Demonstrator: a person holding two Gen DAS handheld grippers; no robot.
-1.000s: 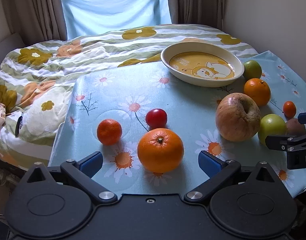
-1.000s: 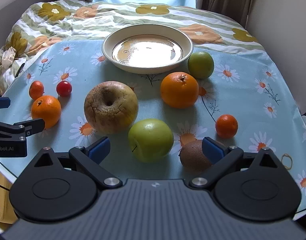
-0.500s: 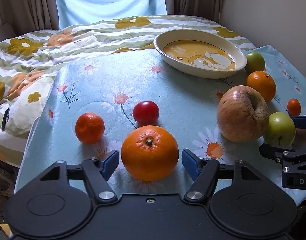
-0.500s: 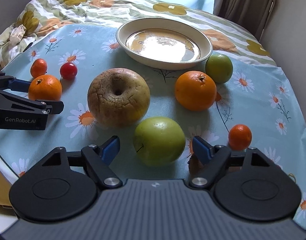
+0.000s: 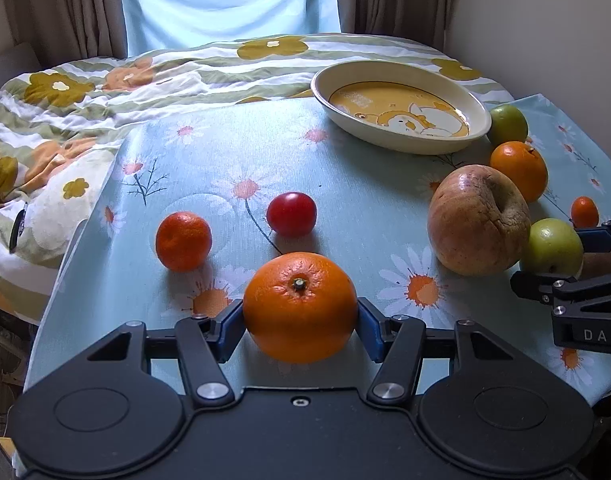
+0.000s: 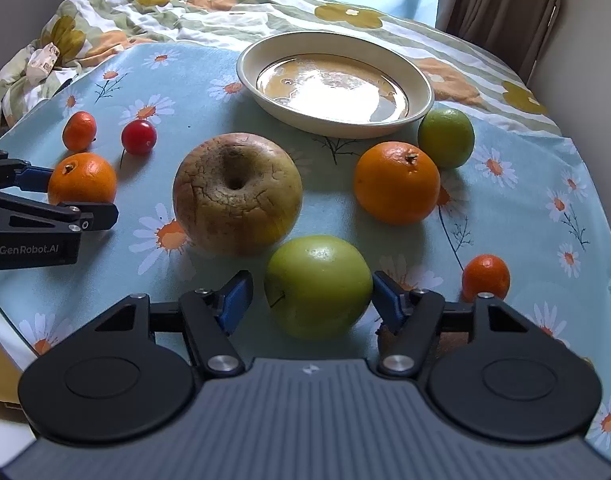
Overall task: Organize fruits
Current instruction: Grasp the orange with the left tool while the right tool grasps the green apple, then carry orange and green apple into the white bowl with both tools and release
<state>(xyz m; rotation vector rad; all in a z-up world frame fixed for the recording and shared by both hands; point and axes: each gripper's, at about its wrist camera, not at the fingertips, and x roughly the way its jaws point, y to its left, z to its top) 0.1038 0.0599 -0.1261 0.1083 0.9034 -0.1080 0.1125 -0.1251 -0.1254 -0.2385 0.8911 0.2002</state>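
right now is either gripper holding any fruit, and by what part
The left gripper pinches the orange at its two sides, jaws closing. The right gripper is closing around the green apple, its left pad not yet touching.

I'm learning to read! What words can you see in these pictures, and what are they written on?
"GenRobot.AI": on the side of the left gripper, seen from the right wrist.
"DAS": on the side of the right gripper, seen from the left wrist; the edge of the picture cuts off the rest.
The plate has a cartoon picture, but no words I can read.

Both claws [image 5: 300,322] [image 6: 311,296] closing, angled downward
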